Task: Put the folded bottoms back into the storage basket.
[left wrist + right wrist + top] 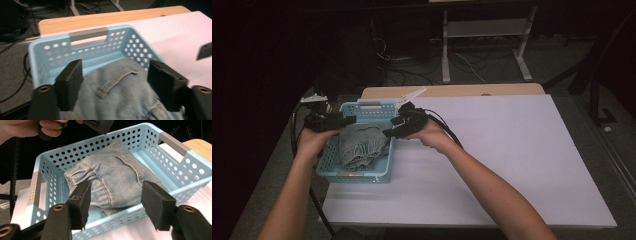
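Observation:
A folded, faded blue denim garment (pixel 362 145) lies inside a light blue perforated basket (pixel 354 175) at the left of the white table. My left gripper (pixel 347 120) hangs over the basket's left rim and my right gripper (pixel 388 127) over its right rim, each pointing inward. In the left gripper view the jaws (pixel 115 68) stand apart above the denim (pixel 117 95), with the basket's handle wall (pixel 82 53) beyond. In the right gripper view the open jaws (pixel 117 187) frame the denim (pixel 112 175) without touching it, and the other hand (pixel 27 127) is across the basket (pixel 190 167).
A white sheet (pixel 512 150) covers the table to the right of the basket. A wooden edge (pixel 462 91) runs along the far side. Behind it stand a metal frame (pixel 484 30) and floor cables in the dark.

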A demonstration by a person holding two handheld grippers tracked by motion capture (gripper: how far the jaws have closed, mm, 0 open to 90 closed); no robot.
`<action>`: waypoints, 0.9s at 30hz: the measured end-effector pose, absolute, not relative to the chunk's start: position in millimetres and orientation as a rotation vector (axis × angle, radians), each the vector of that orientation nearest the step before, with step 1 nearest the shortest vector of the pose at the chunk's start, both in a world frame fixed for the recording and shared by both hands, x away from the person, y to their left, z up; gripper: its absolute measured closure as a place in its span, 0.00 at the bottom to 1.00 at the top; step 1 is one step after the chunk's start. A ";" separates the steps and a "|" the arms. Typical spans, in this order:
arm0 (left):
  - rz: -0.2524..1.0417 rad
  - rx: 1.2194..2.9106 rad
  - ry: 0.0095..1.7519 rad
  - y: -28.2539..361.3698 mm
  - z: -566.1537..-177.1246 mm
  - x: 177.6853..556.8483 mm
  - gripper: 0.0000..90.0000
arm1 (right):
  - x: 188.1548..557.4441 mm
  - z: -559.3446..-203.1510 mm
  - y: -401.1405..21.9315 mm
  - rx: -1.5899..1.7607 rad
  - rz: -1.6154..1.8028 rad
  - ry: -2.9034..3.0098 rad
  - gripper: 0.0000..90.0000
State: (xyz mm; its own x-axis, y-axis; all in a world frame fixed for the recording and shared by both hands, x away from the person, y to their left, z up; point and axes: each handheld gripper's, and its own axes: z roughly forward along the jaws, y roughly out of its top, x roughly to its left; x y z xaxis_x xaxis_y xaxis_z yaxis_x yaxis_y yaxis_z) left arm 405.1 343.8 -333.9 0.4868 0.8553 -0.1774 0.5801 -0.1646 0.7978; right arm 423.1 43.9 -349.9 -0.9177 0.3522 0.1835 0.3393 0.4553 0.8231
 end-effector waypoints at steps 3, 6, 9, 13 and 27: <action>0.399 1.878 1.154 335.5 -331.7 399.7 0.22 | 422.5 -350.7 35.4 0.648 1.503 2.653 0.41; 0.392 1.888 1.115 326.6 -330.9 394.1 0.16 | 422.9 -352.0 26.4 0.661 1.505 2.641 0.38; 0.385 1.893 1.071 317.3 -331.3 387.5 0.14 | 423.2 -353.2 16.7 0.681 1.499 2.631 0.34; 0.370 1.899 1.016 305.0 -332.1 379.4 0.07 | 422.0 -355.5 2.8 0.708 1.522 2.600 0.29; 0.347 1.917 0.880 266.3 -341.4 353.0 0.00 | 413.4 -367.8 -49.2 0.753 1.510 2.551 0.12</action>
